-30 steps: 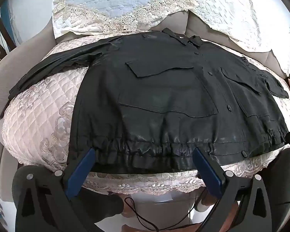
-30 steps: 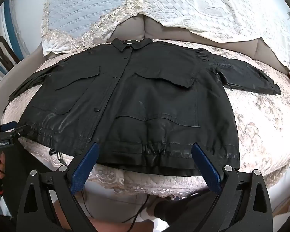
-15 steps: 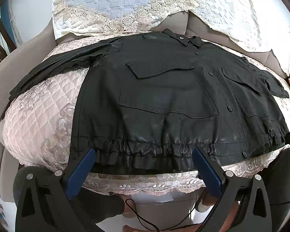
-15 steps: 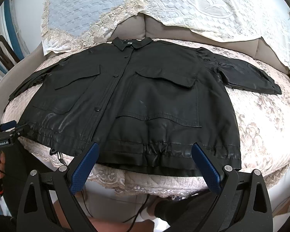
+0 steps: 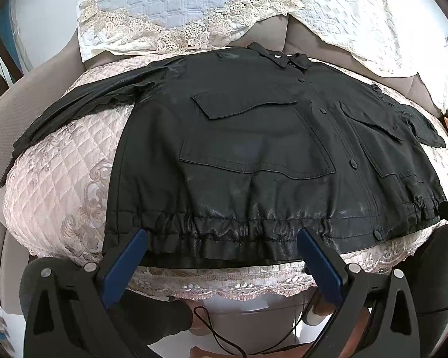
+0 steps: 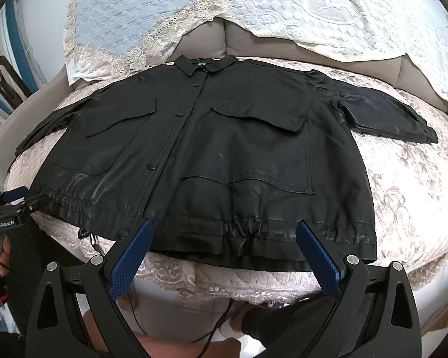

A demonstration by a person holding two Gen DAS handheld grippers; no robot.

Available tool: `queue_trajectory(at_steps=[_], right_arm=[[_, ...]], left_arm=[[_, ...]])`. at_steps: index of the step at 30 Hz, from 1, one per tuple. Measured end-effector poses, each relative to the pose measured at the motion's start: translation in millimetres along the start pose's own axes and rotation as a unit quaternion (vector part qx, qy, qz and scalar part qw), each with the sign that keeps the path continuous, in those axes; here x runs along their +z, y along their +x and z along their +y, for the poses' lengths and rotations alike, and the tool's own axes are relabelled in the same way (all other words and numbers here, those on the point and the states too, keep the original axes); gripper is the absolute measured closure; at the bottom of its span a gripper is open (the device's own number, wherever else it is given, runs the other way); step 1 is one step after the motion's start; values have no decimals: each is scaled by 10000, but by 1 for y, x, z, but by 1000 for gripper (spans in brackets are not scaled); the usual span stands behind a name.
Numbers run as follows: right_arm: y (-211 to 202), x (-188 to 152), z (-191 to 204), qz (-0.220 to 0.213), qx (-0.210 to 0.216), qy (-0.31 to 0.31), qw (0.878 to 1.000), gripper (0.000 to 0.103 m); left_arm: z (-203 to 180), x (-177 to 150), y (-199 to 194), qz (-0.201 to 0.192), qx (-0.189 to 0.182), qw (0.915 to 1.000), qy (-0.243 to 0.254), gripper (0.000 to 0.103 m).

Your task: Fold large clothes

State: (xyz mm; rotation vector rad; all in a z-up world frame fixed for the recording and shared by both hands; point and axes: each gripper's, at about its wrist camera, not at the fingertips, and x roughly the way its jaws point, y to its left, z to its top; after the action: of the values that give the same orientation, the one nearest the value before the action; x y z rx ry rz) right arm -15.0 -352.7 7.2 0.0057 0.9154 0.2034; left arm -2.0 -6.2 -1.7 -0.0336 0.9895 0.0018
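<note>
A black jacket (image 6: 212,155) lies face up and spread flat on a quilted sofa cover (image 5: 59,185), collar (image 6: 206,62) at the far side against the backrest, gathered hem (image 5: 230,232) along the near edge. The front is buttoned and both flap pockets lie smooth. The left sleeve (image 5: 83,104) runs out to the left toward the armrest; the right sleeve (image 6: 388,116) extends to the right, flat on the cover. No fold is visible anywhere on the garment, so the task is judged to stand at its start: laying out appears complete, and sleeves and body all remain to be folded. The left gripper (image 5: 221,265) hovers just short of the hem on the left half, fingers spread wide and holding nothing. The right gripper (image 6: 224,262) is placed likewise at the hem on the right half, jaws wide apart and empty. Each tool shows at the edge of the other's view, beside the hem corners. A lace-trimmed throw (image 6: 128,21) drapes the backrest behind, clear of the jacket.
</note>
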Motion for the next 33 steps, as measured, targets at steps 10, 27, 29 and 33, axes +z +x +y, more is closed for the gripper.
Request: queue_trajectory(at_steps=[10,27,29,33], right_arm=[[0,-1,0,33,-50,-27,10000,6],[1,-2,1,53,-14,-68,10000,6],[1,-2,1,60,-14,-79,9999,6],[1,-2,1,60,-18,-86,9999,6]], left_arm=[[-3,-1,0,6,-32,10000,40,1],[-4,-2,-2,8,31,10000,14,1],[-5,-3,-3,2,38,10000,19,1],[-4,-3,-3,12,13,10000,11,1]])
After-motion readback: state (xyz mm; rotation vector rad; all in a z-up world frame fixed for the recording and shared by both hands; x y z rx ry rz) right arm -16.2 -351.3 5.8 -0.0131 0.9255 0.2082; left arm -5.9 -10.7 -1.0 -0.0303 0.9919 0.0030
